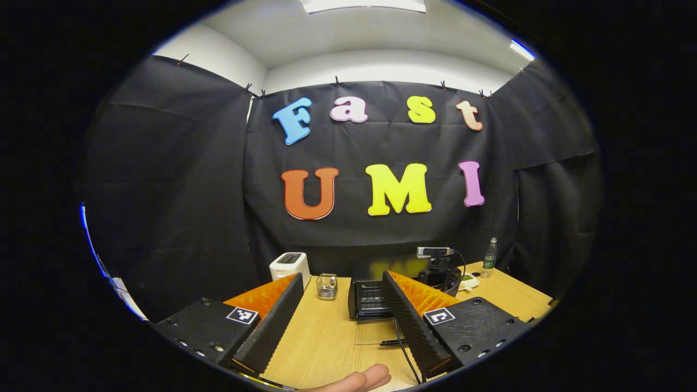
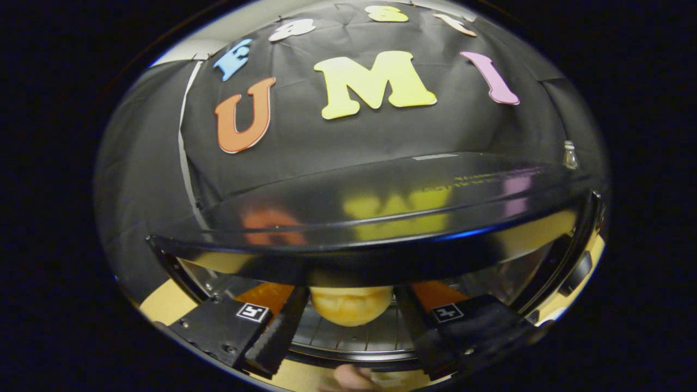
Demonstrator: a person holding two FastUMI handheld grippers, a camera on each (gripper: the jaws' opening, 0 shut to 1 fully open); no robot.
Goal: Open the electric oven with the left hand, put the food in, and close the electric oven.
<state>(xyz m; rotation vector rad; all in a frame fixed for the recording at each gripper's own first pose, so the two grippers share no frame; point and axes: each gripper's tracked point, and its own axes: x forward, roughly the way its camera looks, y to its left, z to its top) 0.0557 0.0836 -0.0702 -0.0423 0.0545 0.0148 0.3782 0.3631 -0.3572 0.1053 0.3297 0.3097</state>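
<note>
Oven [image 1: 369, 299] sits far across the wooden table [image 1: 321, 337] in the left gripper view, its glass door [image 1: 375, 333] lowered flat toward the near side and the rack visible inside. The left gripper [image 1: 342, 313] hangs above the near part of the table with its fingers spread wide and nothing between them. To the left of the oven stand a small wire basket [image 1: 327, 286] and, further left, a white toaster [image 1: 289, 267]; to the right are a black camera on a stand [image 1: 439, 267] and a clear bottle [image 1: 489, 257] near the far right edge. A person's fingertip [image 1: 356, 379] shows at the near edge. In the right gripper view the right gripper [image 2: 350, 313] reaches into the oven's mouth [image 2: 381, 256], just under the glossy black top, over the wire rack [image 2: 359, 337]. A round yellowish piece of food [image 2: 350, 306] sits between its fingers; both appear to touch it, though whether they press on it I cannot tell
</note>
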